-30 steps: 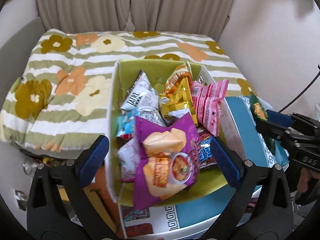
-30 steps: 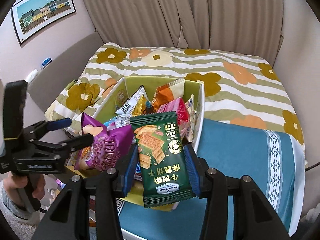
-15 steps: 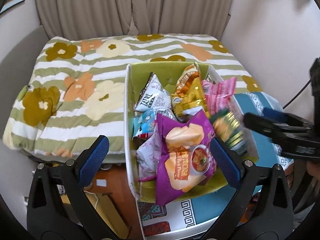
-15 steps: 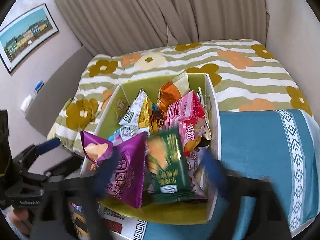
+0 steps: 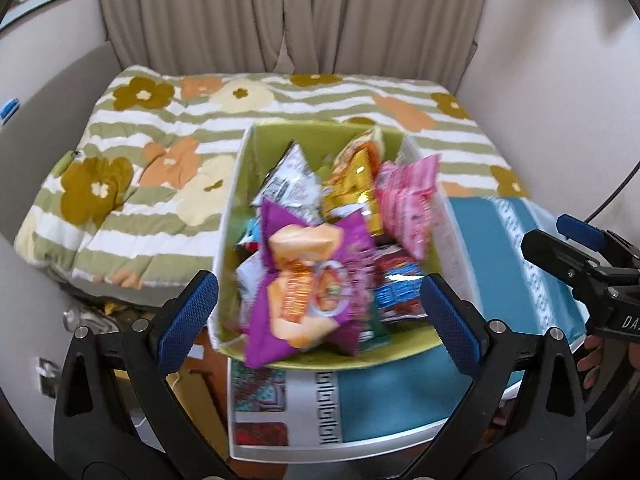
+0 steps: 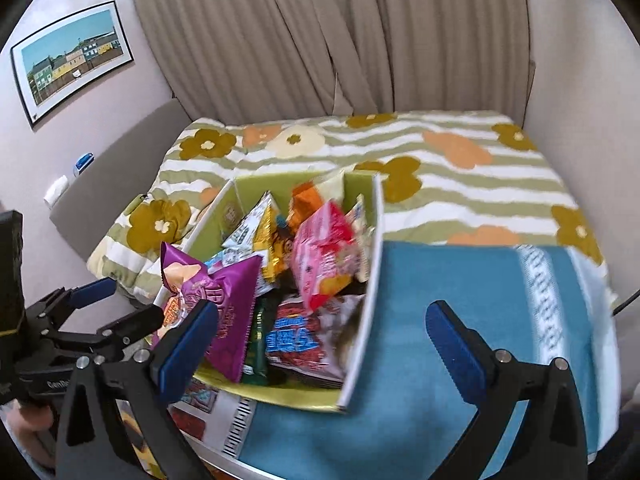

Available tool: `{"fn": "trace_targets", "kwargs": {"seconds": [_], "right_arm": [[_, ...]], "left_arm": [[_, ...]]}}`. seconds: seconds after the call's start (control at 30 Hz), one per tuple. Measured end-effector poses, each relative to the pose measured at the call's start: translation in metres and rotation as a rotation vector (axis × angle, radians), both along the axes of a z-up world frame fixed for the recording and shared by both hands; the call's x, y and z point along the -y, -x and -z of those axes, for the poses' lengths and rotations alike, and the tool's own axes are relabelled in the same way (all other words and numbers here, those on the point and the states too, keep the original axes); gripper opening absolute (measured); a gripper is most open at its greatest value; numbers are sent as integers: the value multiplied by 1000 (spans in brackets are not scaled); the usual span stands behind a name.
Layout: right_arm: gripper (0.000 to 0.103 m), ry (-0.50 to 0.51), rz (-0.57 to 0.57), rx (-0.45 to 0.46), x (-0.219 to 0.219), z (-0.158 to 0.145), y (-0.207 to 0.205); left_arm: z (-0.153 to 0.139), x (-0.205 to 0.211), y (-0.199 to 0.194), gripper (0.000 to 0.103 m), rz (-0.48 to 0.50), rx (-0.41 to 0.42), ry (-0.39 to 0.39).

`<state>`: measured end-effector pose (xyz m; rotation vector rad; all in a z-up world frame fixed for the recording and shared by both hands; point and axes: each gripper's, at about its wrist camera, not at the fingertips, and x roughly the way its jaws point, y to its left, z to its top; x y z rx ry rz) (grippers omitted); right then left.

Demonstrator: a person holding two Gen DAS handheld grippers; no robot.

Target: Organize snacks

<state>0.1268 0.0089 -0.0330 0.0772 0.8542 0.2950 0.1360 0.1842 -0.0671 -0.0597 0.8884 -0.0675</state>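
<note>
A green box [image 5: 320, 140] [image 6: 280, 184] holds several snack packets. A purple packet [image 5: 308, 284] [image 6: 224, 300] lies at its front left, a pink packet [image 5: 408, 200] [image 6: 324, 252] at its right, and a dark green cracker packet [image 6: 260, 332] lies in the box between them. My left gripper [image 5: 320, 316] is open and empty in front of the box; it shows at the left edge of the right wrist view [image 6: 116, 304]. My right gripper [image 6: 320, 340] is open and empty over the box's right wall; it shows at the right edge of the left wrist view [image 5: 560, 236].
The box stands on a table with a teal patterned cloth [image 5: 492, 248] [image 6: 460, 320]. Behind it is a bed with a striped flower blanket [image 5: 160, 152] [image 6: 440, 168], then curtains and walls.
My right gripper has let go of the green cracker packet, which now lies in the box, and has opened and drawn back to the right. My left gripper has drawn back a little.
</note>
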Motion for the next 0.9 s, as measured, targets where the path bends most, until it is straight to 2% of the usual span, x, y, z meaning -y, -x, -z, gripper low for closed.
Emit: {"fn": "trace_targets", "kwargs": {"seconds": [0.17,0.3,0.43,0.67,0.9], "right_arm": [[103,12,73,81,31,-35,30],[103,68,120,147,56,-63,59],[103,128,159,186,81,-81,83],[103,142,231,208,126,-89,112],[103,147,254,226,141,-91,125]], "left_arm": [[-40,29,30,100,6,99,-26],[-73,57,63,101,1,193,-40],[-93,78,91,102,-2,265,-40],[-100,116,122,102,-6,309,-74],[-99,135,131,102,-9,308,-68]]}}
